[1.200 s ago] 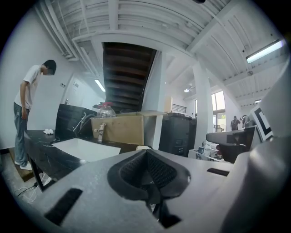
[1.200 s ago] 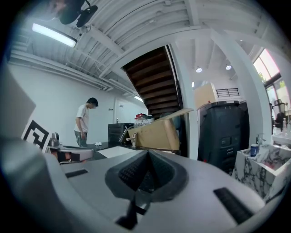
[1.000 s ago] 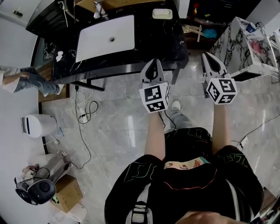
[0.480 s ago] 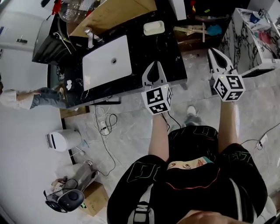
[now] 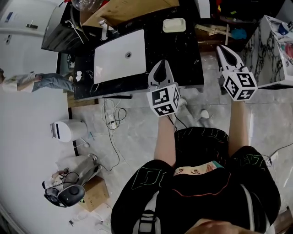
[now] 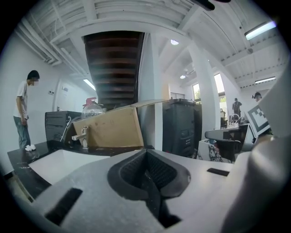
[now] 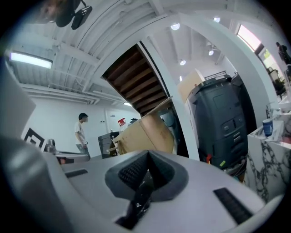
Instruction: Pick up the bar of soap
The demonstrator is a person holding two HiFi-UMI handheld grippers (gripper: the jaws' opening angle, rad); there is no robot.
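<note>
The bar of soap is pale cream and lies in a dish at the back right of the black marble counter. A white sink is set in the counter left of it. My left gripper hangs over the counter's front edge, well short of the soap, jaws shut and empty. My right gripper is off the counter's right end, also shut with nothing in it. In both gripper views the jaws meet, and the soap does not show there.
A faucet and a cardboard sheet stand behind the sink. A person stands left of the counter. On the floor lie cables, a white appliance and a cardboard box. A marble-patterned cabinet is at the right.
Both grippers have come closer to the counter, which now sits nearer in the head view. The left gripper has passed over its front edge. Both stay shut.
</note>
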